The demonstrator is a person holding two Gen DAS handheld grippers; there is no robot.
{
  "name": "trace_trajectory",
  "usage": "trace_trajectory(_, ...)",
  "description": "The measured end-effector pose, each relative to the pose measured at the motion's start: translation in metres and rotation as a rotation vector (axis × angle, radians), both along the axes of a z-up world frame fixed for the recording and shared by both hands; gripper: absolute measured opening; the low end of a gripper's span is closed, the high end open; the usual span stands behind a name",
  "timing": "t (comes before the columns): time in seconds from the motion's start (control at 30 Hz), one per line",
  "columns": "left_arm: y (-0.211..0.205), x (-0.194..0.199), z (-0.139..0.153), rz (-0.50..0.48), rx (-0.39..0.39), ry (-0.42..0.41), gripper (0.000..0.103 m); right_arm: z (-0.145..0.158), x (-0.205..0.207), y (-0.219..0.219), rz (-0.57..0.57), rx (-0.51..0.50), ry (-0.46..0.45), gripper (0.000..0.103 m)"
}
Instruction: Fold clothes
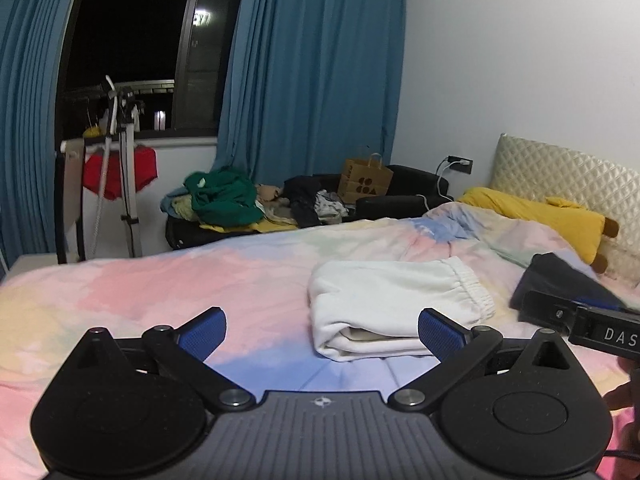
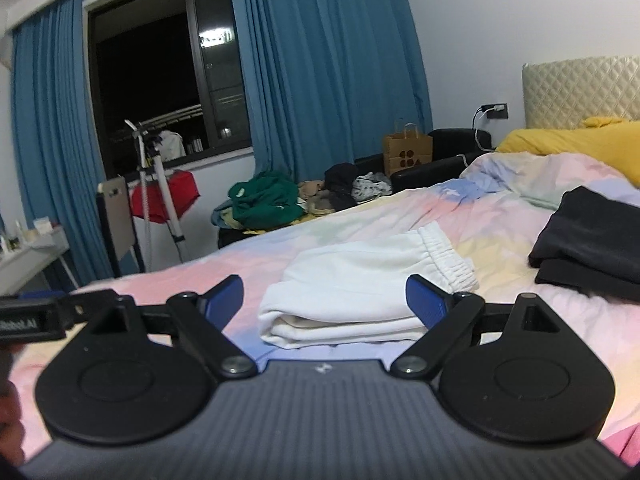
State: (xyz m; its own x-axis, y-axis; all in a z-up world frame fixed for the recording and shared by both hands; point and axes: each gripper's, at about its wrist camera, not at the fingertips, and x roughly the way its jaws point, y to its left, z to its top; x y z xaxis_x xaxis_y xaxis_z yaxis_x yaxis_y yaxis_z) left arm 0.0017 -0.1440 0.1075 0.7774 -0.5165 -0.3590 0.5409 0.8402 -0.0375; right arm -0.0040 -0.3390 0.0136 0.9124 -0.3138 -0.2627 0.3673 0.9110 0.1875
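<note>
Lying folded: white shorts | black garment apart | bed edge left

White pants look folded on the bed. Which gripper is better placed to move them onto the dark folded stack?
Right, probably. The right gripper is open with the white pants centred between its fingers, and the dark folded stack lies on its side. The left gripper, also open, has the pants toward its right finger.

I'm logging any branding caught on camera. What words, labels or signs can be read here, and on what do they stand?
"DAS": white letters, cut off by the frame edge, on the right gripper body in the left wrist view.
"...obolAI", blurred and uncertain: on the left gripper body in the right wrist view.
Paper bag: dark round and triangular shapes, unreadable.
Lit sign in the window: too blurred.
</note>
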Motion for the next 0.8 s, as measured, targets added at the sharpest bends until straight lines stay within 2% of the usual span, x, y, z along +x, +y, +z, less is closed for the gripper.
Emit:
trace_trajectory(0.5, 0.018, 0.002, -0.004, 0.029, -0.010, -0.023, 0.102, -0.020, 0.014, 0.010, -0.065, -0.060, 0.058, 0.089)
trace_trajectory(0.8, 0.020, 0.005, -0.009, 0.043, 0.001, -0.013, 0.102, -0.020, 0.009, 0.012, -0.070, -0.079, 0.043, 0.089)
